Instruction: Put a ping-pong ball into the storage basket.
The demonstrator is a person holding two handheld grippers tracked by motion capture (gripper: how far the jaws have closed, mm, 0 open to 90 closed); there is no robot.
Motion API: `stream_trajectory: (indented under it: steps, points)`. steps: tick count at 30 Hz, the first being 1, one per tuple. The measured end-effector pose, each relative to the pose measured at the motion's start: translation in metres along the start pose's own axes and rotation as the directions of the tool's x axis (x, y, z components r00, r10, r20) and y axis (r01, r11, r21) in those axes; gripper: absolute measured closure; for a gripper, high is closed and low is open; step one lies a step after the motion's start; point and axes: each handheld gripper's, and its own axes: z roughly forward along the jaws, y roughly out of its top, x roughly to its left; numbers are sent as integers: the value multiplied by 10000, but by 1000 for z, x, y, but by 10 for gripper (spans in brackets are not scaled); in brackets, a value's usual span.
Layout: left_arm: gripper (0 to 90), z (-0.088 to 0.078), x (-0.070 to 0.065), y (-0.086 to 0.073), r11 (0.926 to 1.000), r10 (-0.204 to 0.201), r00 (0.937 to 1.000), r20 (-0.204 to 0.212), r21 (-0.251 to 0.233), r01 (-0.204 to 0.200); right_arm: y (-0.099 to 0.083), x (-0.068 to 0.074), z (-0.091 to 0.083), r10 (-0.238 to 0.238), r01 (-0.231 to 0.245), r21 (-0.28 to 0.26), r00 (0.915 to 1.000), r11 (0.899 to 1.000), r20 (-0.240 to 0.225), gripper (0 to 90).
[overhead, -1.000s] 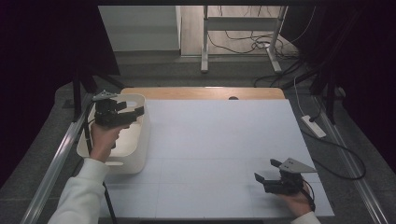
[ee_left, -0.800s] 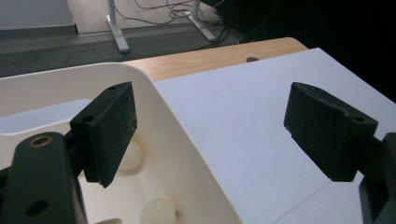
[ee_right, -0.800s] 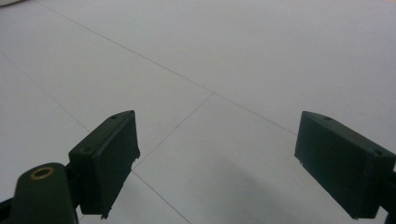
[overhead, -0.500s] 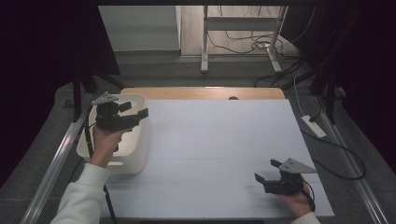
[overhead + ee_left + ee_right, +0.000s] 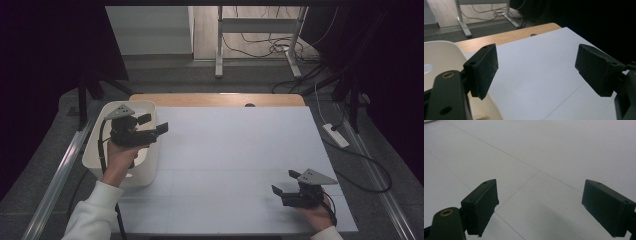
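— From the high view, how far along is the work?

— Barely begun, I'd judge. The left gripper (image 5: 153,125) hovers over the white bin (image 5: 96,155) at the table's left edge, jaws apart and empty. The right gripper (image 5: 284,184) rests low near the front right of the white table (image 5: 235,150), also spread and empty.

— And the bin's long axis?

— It runs away from the person, mouth upward.

— The left gripper view?

— The bin's rim (image 5: 446,50) sits just beside the left pad.

— The right gripper view?

— Wide jaws over bare table (image 5: 549,150).
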Motion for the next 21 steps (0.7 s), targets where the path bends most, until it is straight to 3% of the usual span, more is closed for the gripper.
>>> stream_trajectory:
  steps: [10,16,21]
  points:
    - [196,2,-23,-6,9986,525,9966,632,-37,-524,1,2,0,-27,27,3,10000,10000,6,134]
    - [199,3,-41,-10,9955,932,9869,1319,43,-946,1,1,0,-43,43,-33,10000,10000,-32,134]
    - [198,5,-53,-15,9936,1110,9800,1653,35,-1132,1,2,0,-65,65,-27,10000,10000,-16,134]
